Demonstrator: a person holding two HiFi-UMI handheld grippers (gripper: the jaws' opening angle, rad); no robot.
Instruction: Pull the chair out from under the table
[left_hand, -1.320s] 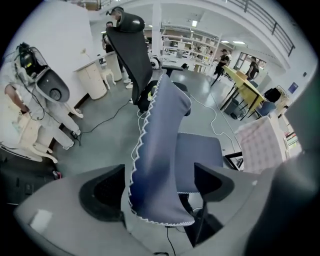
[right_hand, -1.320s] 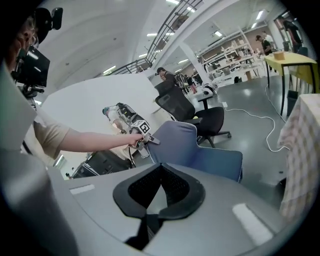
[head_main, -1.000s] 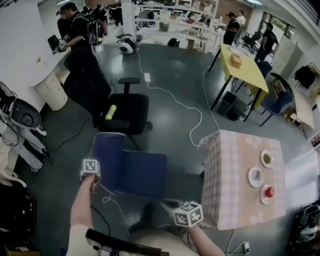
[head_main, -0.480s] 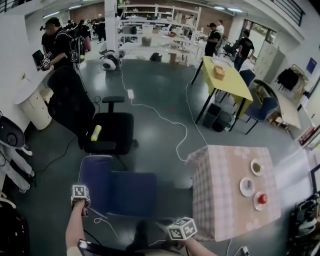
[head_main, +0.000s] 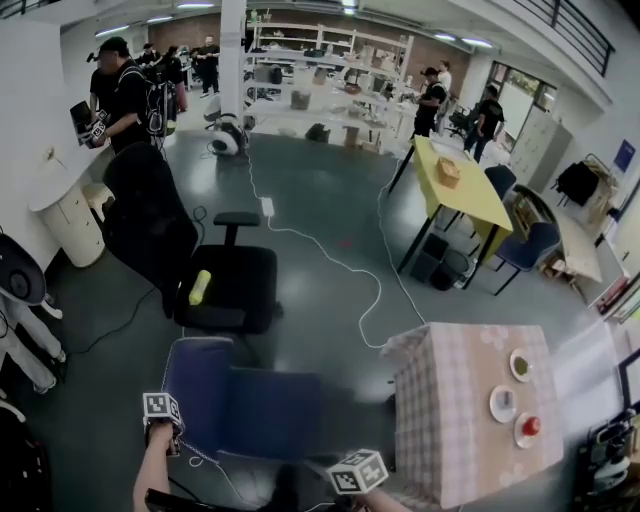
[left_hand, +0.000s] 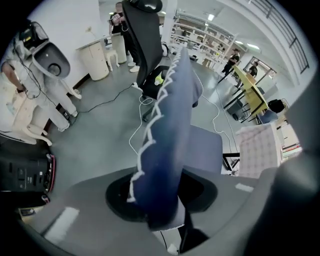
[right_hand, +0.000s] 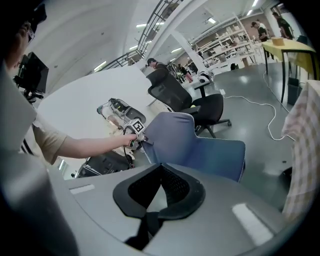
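Two grippers: left gripper (left_hand: 161, 196) just closing, gripping chair (left_hand: 175, 112) backrest; right gripper (right_hand: 158, 194) closed, empty.

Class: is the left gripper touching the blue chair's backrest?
Touching. The left gripper view shows the left gripper, whose jaws have just been closing, clamped on the backrest at its top edge.

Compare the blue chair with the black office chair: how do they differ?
The blue chair has no armrests; the black office chair has them. The blue chair's seat is bare; the black office chair carries a yellow object. The blue chair stands nearer the checked table than the black office chair. Both are unoccupied.
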